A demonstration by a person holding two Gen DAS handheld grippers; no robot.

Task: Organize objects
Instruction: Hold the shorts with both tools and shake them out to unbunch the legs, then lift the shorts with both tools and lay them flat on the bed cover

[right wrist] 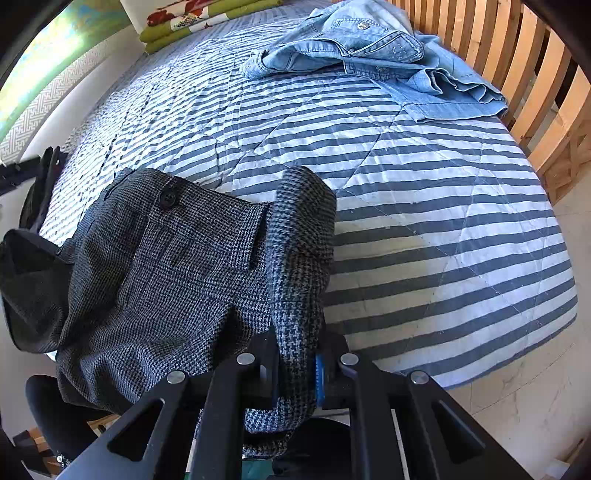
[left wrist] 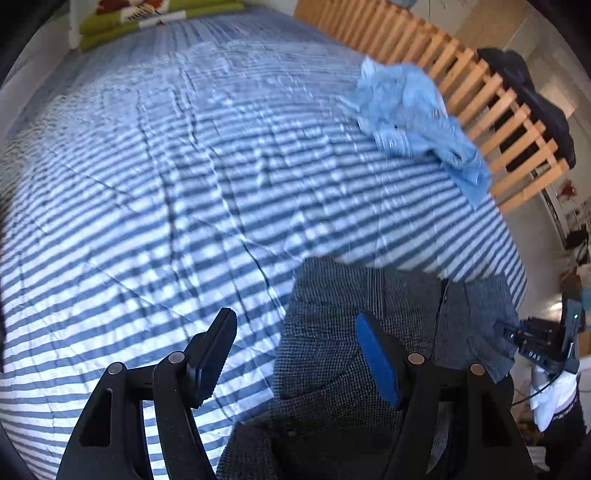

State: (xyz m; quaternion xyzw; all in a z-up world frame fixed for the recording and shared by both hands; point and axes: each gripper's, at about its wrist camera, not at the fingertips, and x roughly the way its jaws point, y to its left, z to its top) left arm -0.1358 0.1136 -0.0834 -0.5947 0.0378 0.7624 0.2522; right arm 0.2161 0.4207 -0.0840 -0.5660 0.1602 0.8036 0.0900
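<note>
Crumpled grey houndstooth trousers [right wrist: 177,266] at bed edge; rumpled denim jacket [right wrist: 376,55] by the slats.

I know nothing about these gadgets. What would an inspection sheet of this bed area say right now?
Surface: striped quilt on the bed, creased.
Job's things: checked trousers at the near edge; denim shirt crumpled by the rail.
Clutter: folded green bedding at the far end.
Grippers: right gripper shut on a trouser fold; left gripper open above the trousers.
Cables: thin one hangs under the right gripper.
Surroundings: wooden slatted rail, pale floor.
</note>
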